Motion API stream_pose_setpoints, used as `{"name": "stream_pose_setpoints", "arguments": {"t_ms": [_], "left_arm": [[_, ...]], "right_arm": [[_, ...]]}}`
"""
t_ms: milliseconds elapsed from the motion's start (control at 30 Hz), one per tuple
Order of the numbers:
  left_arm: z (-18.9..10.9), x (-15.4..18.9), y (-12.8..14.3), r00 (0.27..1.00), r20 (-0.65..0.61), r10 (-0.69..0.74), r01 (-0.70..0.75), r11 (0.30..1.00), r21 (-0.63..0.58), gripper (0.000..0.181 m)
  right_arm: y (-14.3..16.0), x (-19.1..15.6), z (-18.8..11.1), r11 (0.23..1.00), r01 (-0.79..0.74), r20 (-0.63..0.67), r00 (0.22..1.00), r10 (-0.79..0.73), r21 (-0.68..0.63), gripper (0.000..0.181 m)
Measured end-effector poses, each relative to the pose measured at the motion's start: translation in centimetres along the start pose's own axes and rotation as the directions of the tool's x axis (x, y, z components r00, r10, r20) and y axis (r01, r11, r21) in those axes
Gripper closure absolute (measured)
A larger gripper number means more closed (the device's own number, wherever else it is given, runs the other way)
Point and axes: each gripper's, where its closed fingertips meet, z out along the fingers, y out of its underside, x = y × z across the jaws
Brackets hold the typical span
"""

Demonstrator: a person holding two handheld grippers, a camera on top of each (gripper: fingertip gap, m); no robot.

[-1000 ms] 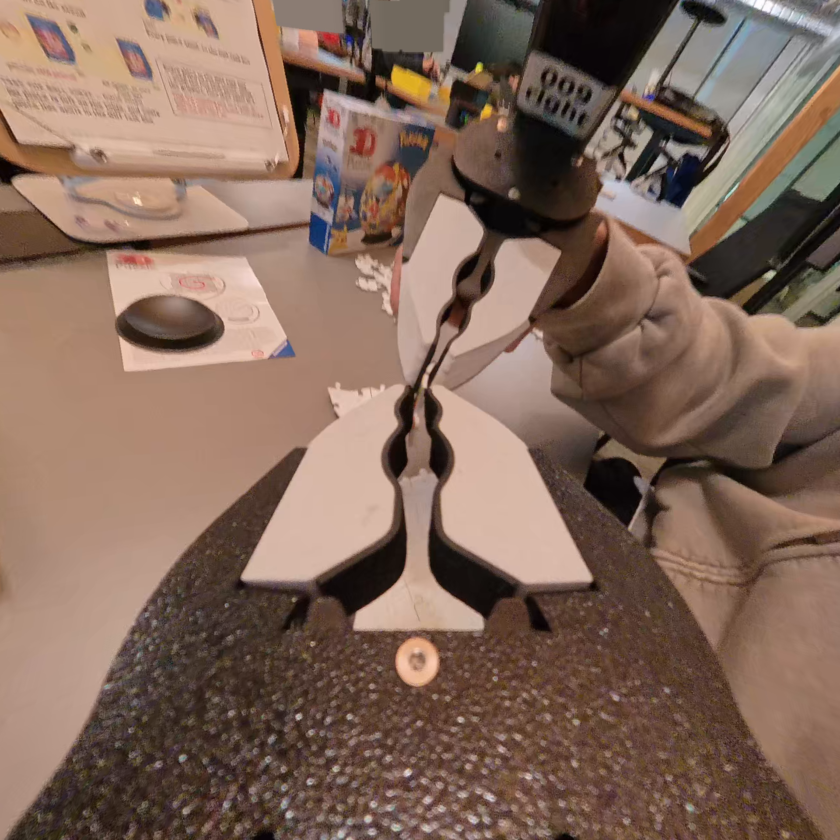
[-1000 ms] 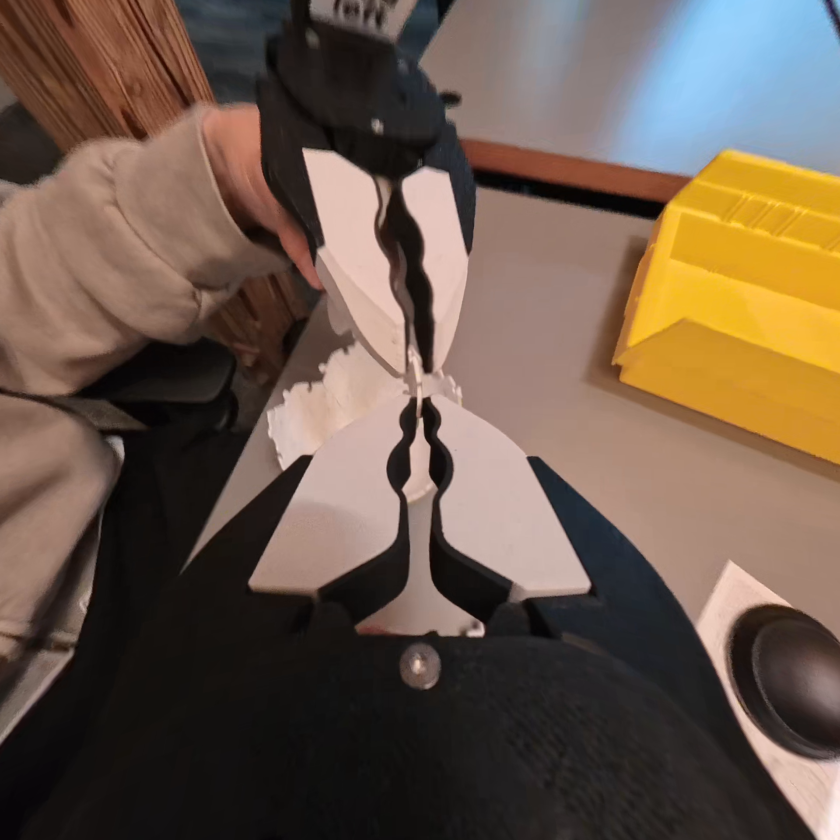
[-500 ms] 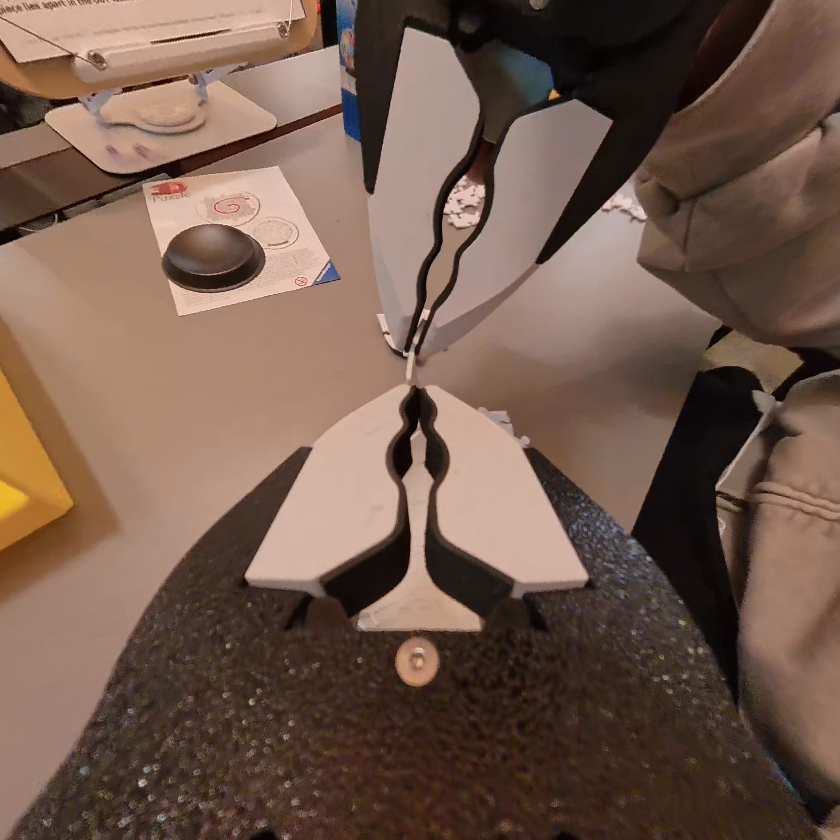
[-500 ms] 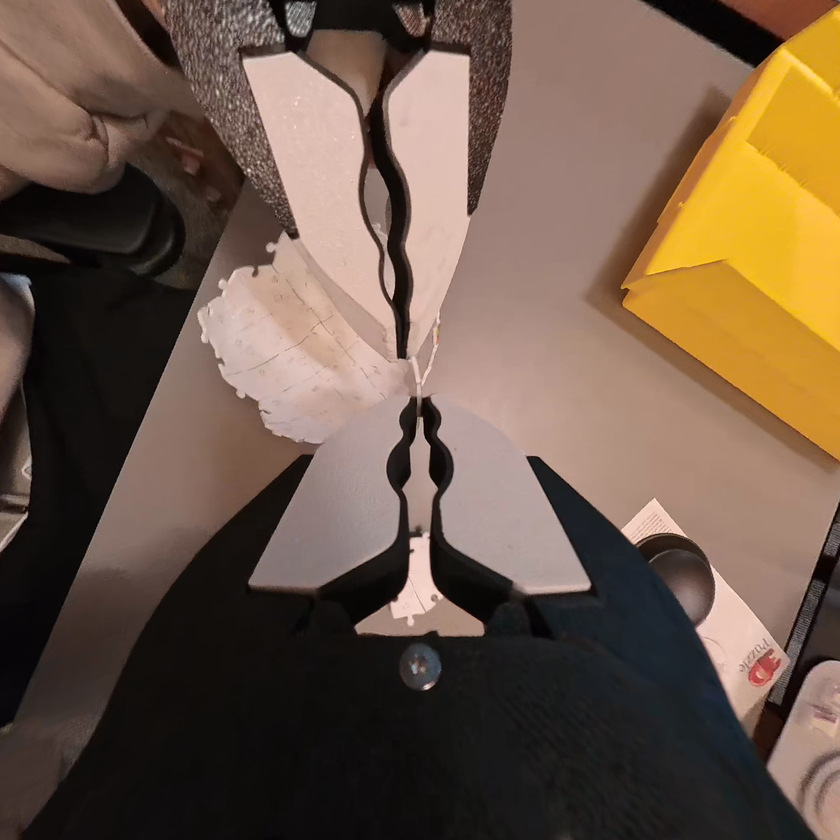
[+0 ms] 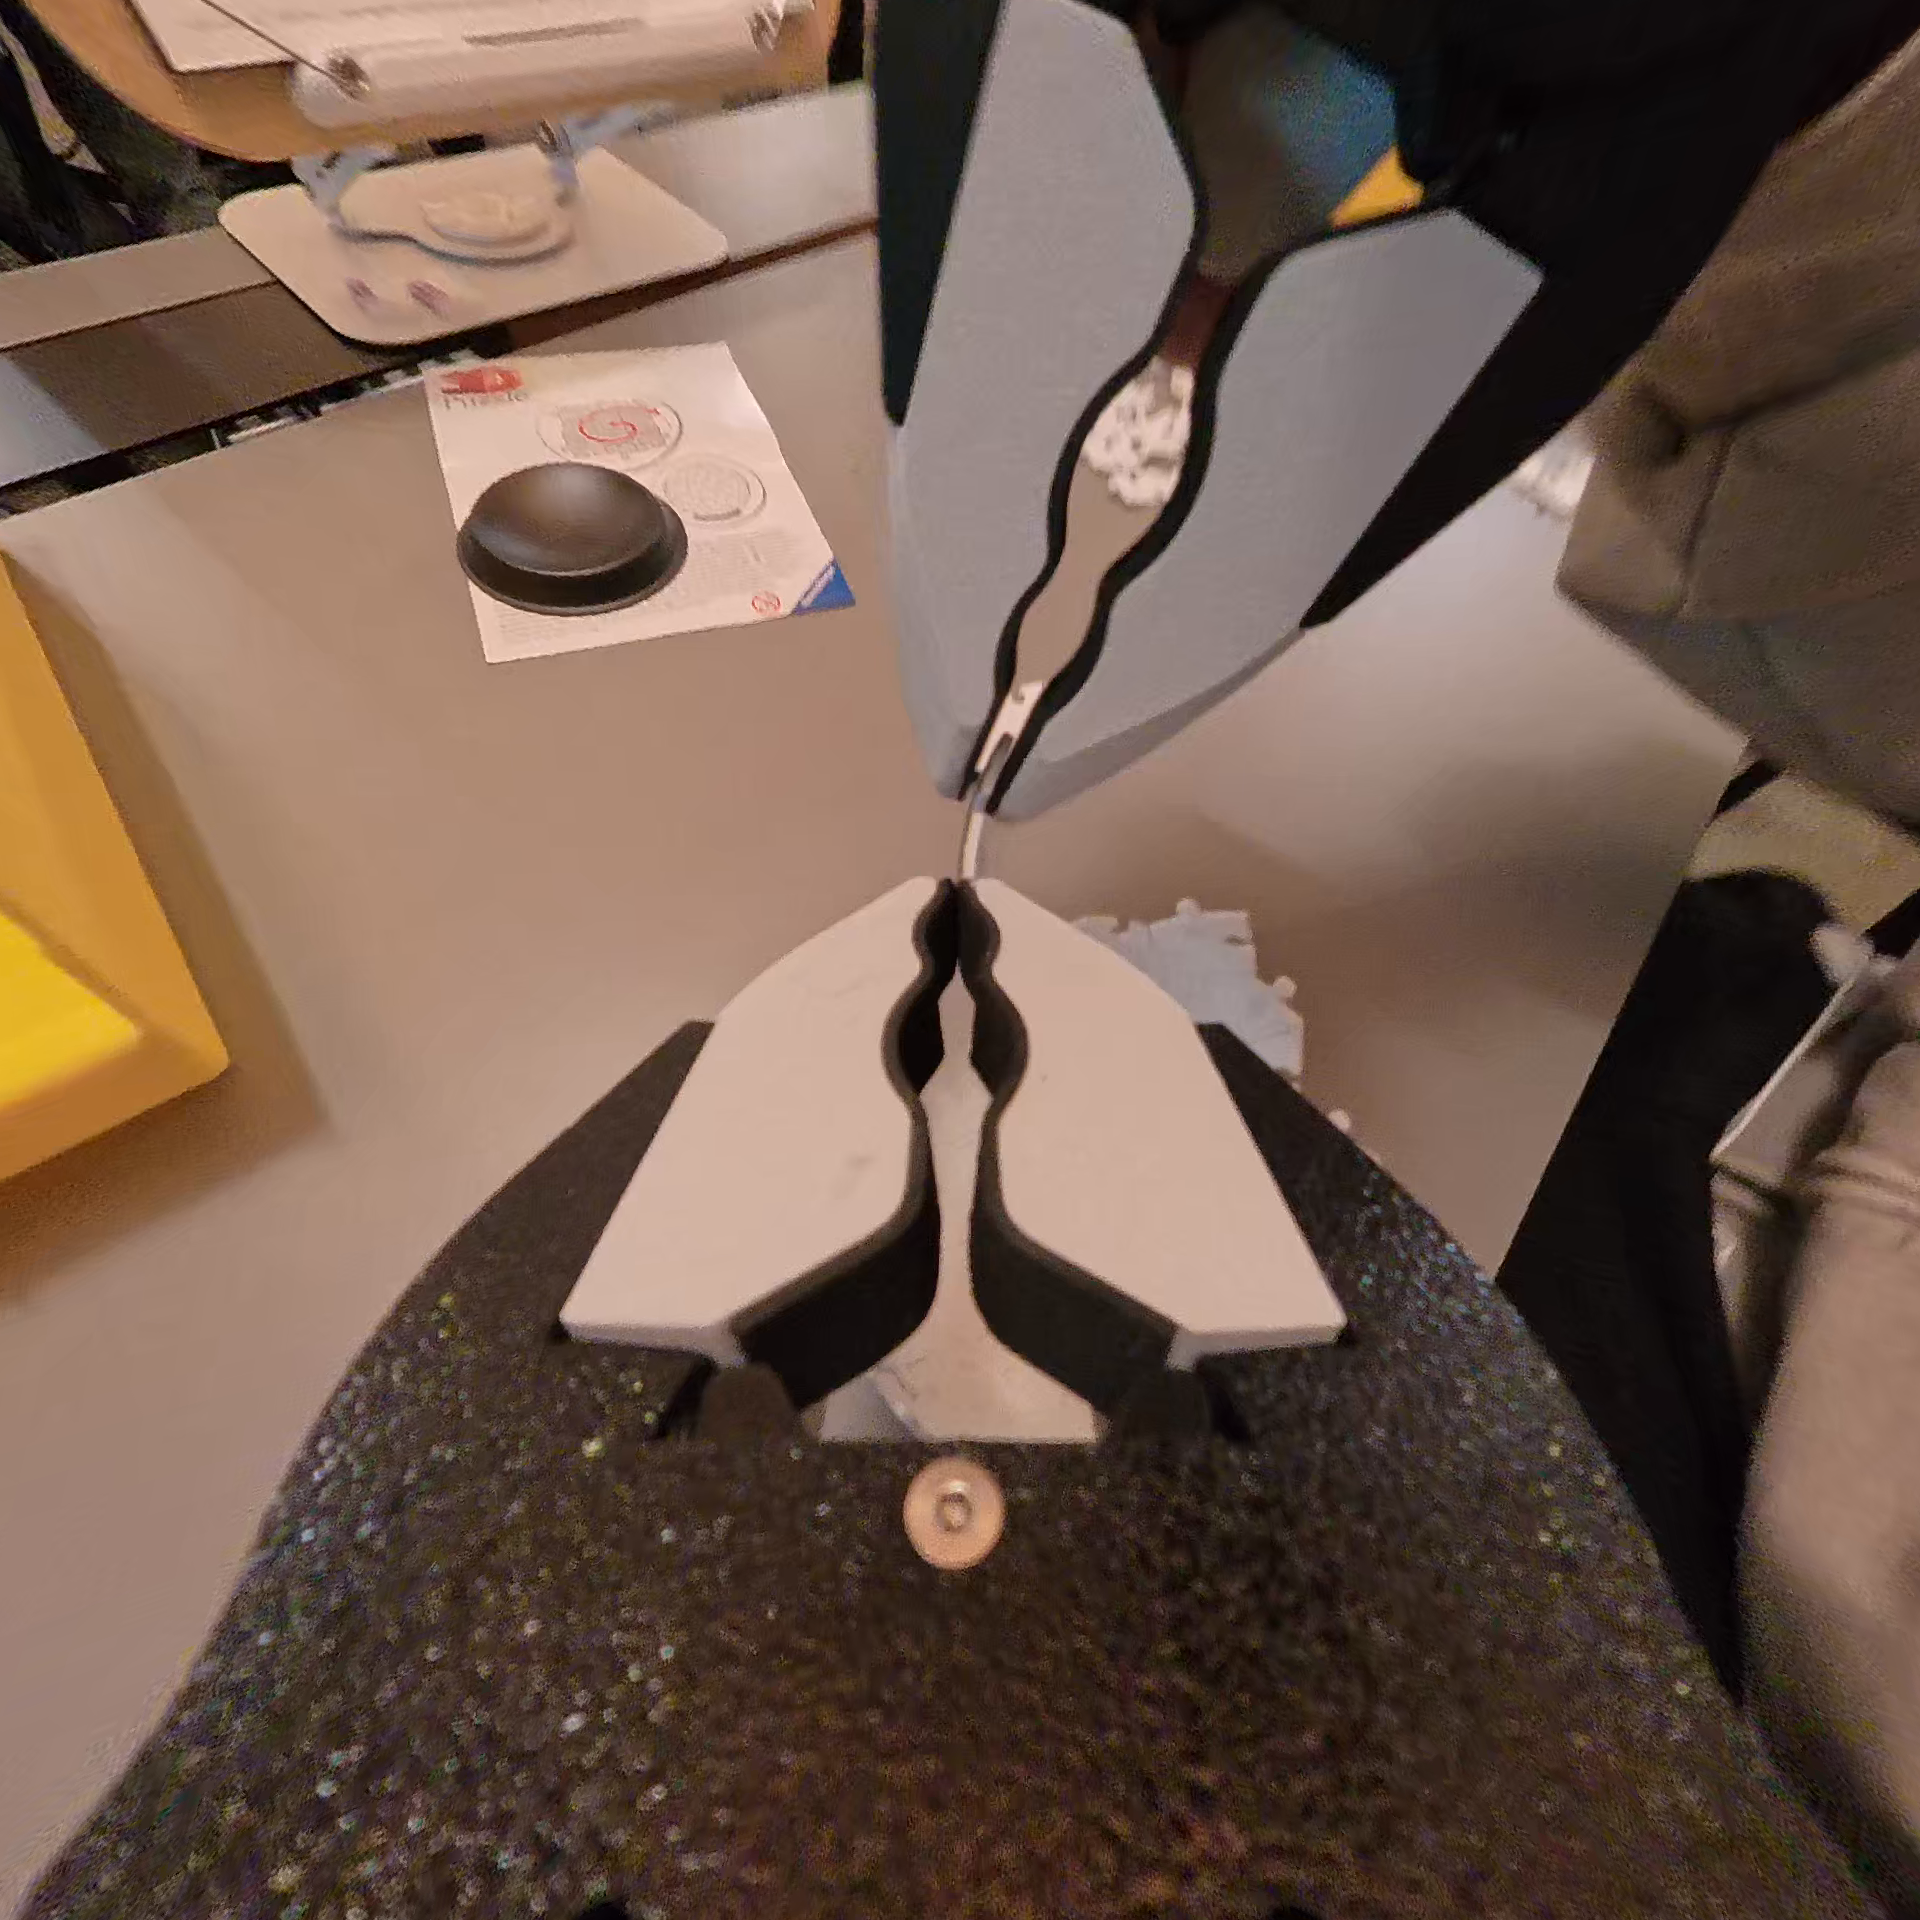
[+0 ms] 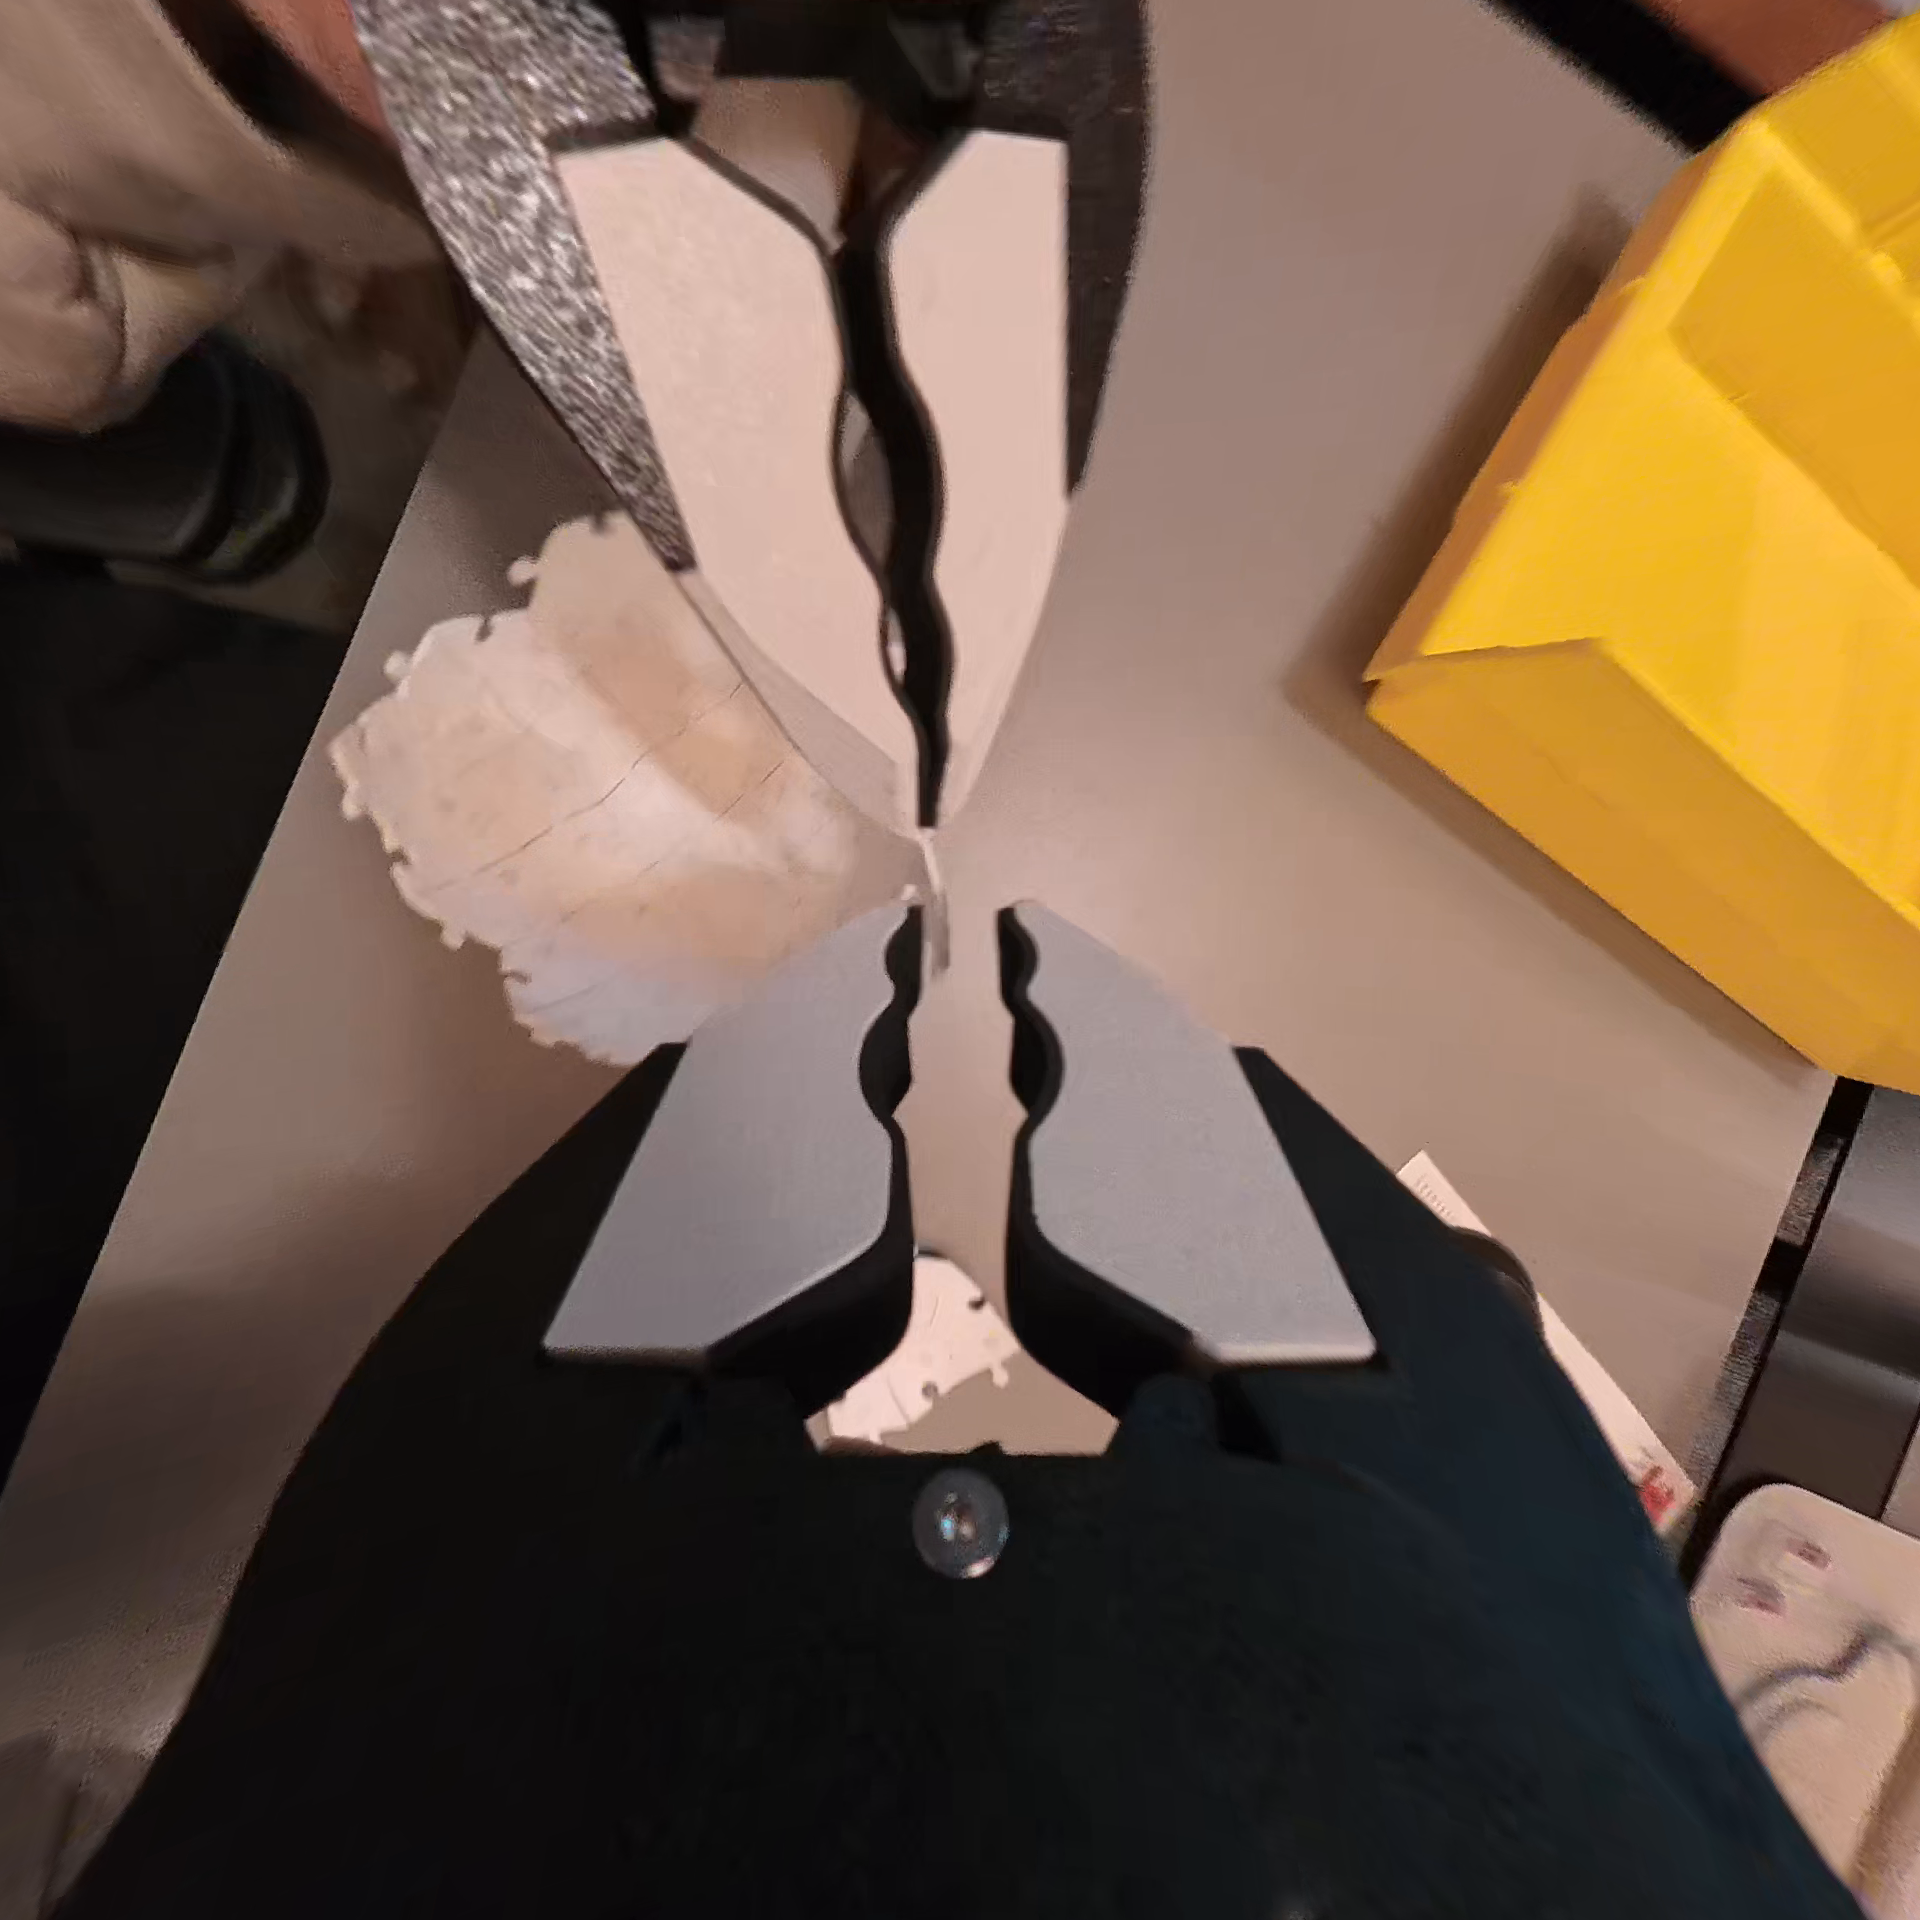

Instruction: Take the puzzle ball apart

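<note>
The left hand-held gripper [image 5: 956, 885] is squeezing its fingertips together on one thin white piece [image 5: 974, 831], pinching it edge-on above the worktop [image 5: 520, 831]. The right hand-held gripper [image 6: 958, 914] is facing it tip to tip, with its fingers standing slightly spread. The free end of the piece is poking into that gap, close to one finger. I cannot tell whether it is touching that finger.

Just below the two tips, what is left of the puzzle ball is sitting as a curved white shell [image 6: 582, 831] of joined pieces. It is lying hollow side up by the worktop's near edge, right in front of the person. A loose piece [image 6: 940, 1361] is lying flat on the worktop under the right hand-held gripper. A small pile of white pieces [image 5: 1138, 436] is showing farther back.

A grey sleeve [image 5: 1766, 364] is reaching in behind the right hand-held gripper. A yellow bin [image 6: 1662, 623] is sitting off towards the left side of the worktop. Towards the far edge a leaflet [image 5: 748, 561] is lying flat, with a black dish [image 5: 571, 540] resting on it.
</note>
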Motion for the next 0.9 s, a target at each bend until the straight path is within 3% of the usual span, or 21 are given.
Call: {"name": "stream_pose_setpoints", "arguments": {"t_ms": [33,167,400,633,733,833,900], "left_arm": [[-0.3,-0.1,-0.4,0.999,-0.019,-0.039,0.04,0.998,0.042,0.181],[-1.4,-0.4,-1.4,0.991,-0.09,-0.1,0.115,0.979,0.171,0.181],[-1.8,-2.9,0.5,0.993,0.089,-0.079,0.073,0.995,0.071,0.181],[-3.7,-5.9,2.6,0.963,0.255,-0.082,0.083,0.997,0.008,0.17],[-4.3,-6.8,3.4,0.953,0.289,-0.094,0.1,0.995,-0.004,0.164],[-4.5,-7.3,3.9,0.95,0.285,-0.125,0.128,0.992,0.009,0.165],[-4.3,-7.6,4.3,0.95,0.278,-0.145,0.149,0.989,0.006,0.165]], "right_arm": [[0.0,0.4,0.0,0.999,-0.033,-0.013,0.999,0.034,0.041,0.162],[-0.8,0.5,0.3,0.962,-0.159,0.028,0.987,0.157,0.224,0.16],[4.7,3.9,2.4,0.97,-0.234,-0.13,0.962,0.24,0.061,0.161],[3.5,5.3,8.5,0.99,0.006,-0.07,0.998,0.004,0.139,0.145],[4.1,5.2,10.9,0.993,0.09,-0.013,0.996,-0.089,0.071,0.14],[4.5,4.4,12.5,0.993,0.1,0.099,0.989,-0.106,0.06,0.142],[4.2,4.5,12.9,0.997,0.018,0.144,0.989,-0.029,0.074,0.144]]}}
